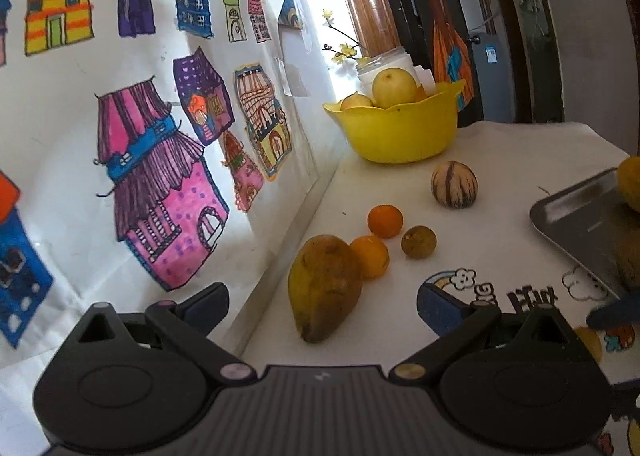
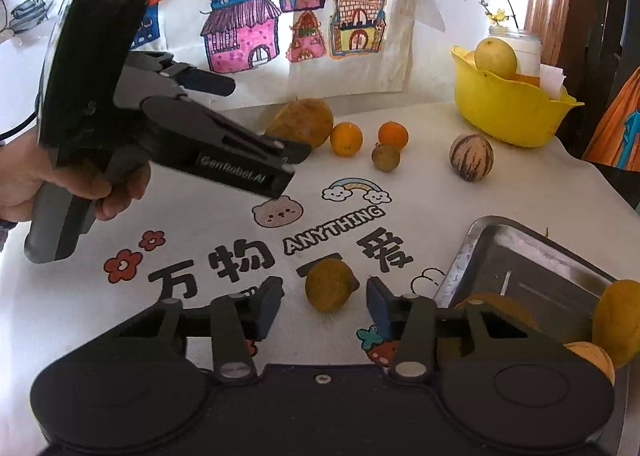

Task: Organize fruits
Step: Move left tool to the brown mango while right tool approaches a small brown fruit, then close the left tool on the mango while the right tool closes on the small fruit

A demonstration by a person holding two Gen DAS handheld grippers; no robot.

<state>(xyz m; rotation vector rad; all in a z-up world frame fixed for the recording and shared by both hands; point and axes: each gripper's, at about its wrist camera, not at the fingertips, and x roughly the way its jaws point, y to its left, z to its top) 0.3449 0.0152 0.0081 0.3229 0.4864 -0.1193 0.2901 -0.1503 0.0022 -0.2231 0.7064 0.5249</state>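
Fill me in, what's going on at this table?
A person is sorting fruit with two handheld grippers. The right gripper straddles a small yellow-green round fruit on the printed white tablecloth, pads not touching it, beside the steel tray. The left gripper, open, points at the brownish-yellow mango. Two oranges, a striped melon and a yellow plastic bowl of fruit sit beyond.

Bench (image 2: 520, 200) centre bare between fruit row at 12 o'clock and tray (image 2: 528, 256) at 4 o'clock: passable. Mango (image 1: 324, 288) lies against the wall (image 1: 120, 160) at 9 o'clock, oranges (image 1: 370, 262) touching it; tight there. Yellow bowl (image 1: 400, 132) blocks the far corner. Small yellow fruit (image 2: 330, 284) sits between right gripper (image 2: 322, 306) fingers, gaps both sides.
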